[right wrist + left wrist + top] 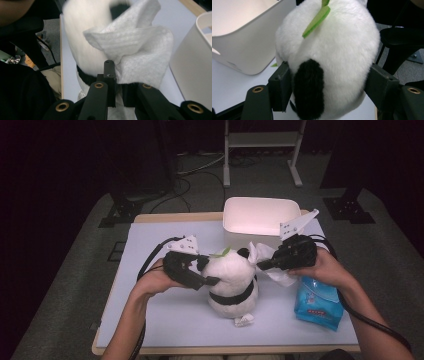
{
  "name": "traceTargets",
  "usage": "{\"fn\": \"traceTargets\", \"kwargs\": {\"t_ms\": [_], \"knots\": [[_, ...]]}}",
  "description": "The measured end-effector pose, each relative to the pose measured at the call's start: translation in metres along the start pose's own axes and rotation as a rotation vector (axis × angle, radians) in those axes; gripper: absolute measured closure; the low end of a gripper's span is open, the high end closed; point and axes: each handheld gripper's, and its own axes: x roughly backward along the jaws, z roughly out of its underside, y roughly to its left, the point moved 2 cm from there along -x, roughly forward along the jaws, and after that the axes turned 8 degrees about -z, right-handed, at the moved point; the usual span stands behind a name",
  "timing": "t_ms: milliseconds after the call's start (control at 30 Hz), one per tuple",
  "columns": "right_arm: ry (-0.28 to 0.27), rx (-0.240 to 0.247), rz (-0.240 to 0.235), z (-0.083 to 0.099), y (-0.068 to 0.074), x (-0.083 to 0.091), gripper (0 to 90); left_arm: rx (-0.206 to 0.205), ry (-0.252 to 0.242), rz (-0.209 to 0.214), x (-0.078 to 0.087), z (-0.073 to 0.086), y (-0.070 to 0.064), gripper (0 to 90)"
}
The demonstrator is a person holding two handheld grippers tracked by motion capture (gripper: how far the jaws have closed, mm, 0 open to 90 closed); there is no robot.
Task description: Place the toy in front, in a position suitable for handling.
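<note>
A white plush panda (231, 279) with black ears, a black band and a green leaf on its head stands upright mid-table. My left gripper (206, 272) is shut on the panda's head from the left; in the left gripper view the head (329, 57) fills the space between both jaws. My right gripper (265, 264) is shut on a crumpled white wipe (274, 265) and holds it against the panda's right side. In the right gripper view the wipe (135, 47) bunches above the closed jaws, with the panda (80, 40) blurred behind it.
A white plastic bin (260, 215) stands at the table's far edge, just behind the panda. A blue pack of wipes (317, 302) lies at the front right, under the person's right wrist. The left half of the pale table (150, 315) is bare.
</note>
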Motion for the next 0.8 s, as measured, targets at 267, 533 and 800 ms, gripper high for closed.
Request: {"fn": "traceTargets", "kwargs": {"t_ms": [267, 533, 800], "knots": [[0.018, 0.050, 0.002, -0.023, 0.007, -0.004, 83.2, -0.010, 0.001, 0.008, -0.010, -0.007, -0.004, 30.0], [0.045, 0.099, -0.013, -0.048, 0.016, -0.012, 83.1, -0.034, 0.003, 0.020, -0.019, -0.014, -0.007, 29.6], [0.074, 0.091, -0.021, -0.051, 0.013, -0.020, 83.1, -0.018, -0.005, 0.022, -0.022, -0.013, -0.008, 27.7]]}}
